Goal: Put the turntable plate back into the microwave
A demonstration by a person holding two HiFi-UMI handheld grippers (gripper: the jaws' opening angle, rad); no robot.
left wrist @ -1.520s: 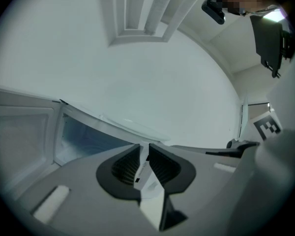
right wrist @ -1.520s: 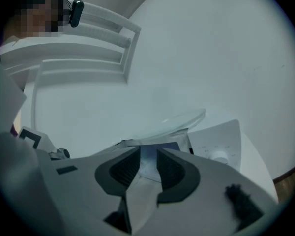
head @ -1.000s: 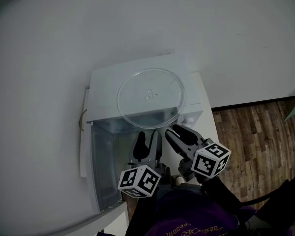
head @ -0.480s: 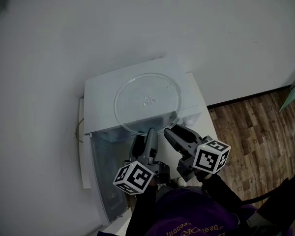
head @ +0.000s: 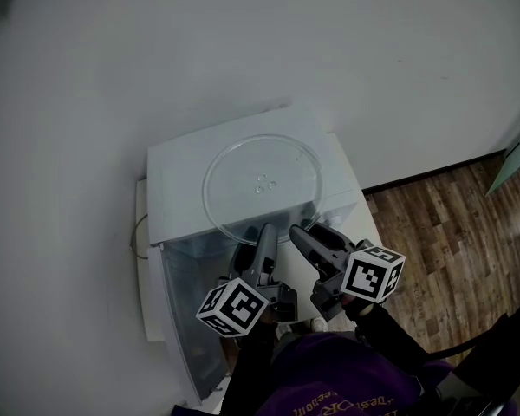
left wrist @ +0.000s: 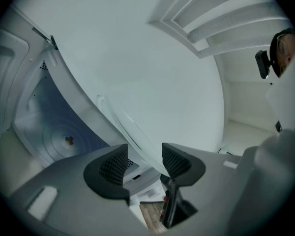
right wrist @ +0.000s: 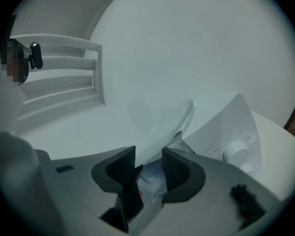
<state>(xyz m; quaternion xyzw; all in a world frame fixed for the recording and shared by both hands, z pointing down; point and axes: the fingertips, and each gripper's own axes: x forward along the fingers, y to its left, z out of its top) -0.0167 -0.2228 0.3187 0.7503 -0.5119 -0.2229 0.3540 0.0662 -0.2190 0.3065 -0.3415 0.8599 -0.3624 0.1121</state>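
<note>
The round clear glass turntable plate point(head: 262, 185) lies flat on top of the white microwave point(head: 178, 167), its near edge hanging out over the open front. My left gripper point(head: 256, 241) and right gripper point(head: 310, 232) both point level at that near edge. In the left gripper view the plate's rim point(left wrist: 132, 136) runs between the open jaws point(left wrist: 144, 162), which have just been closing; the pads stand apart from it. In the right gripper view the plate's edge point(right wrist: 167, 127) sits between my open right gripper point(right wrist: 148, 167), whose jaws have been opening. The cavity floor with its centre hub point(left wrist: 68, 140) shows below.
The microwave door point(head: 186, 319) is swung open towards me on the left. The control panel with a white knob point(right wrist: 234, 149) is at the right of the front. A white wall stands behind; wooden floor point(head: 442, 232) lies to the right.
My left gripper has slid a little left and rolled, its marker cube lower in view. The right gripper has rolled slightly in place. The plate rests where it was.
</note>
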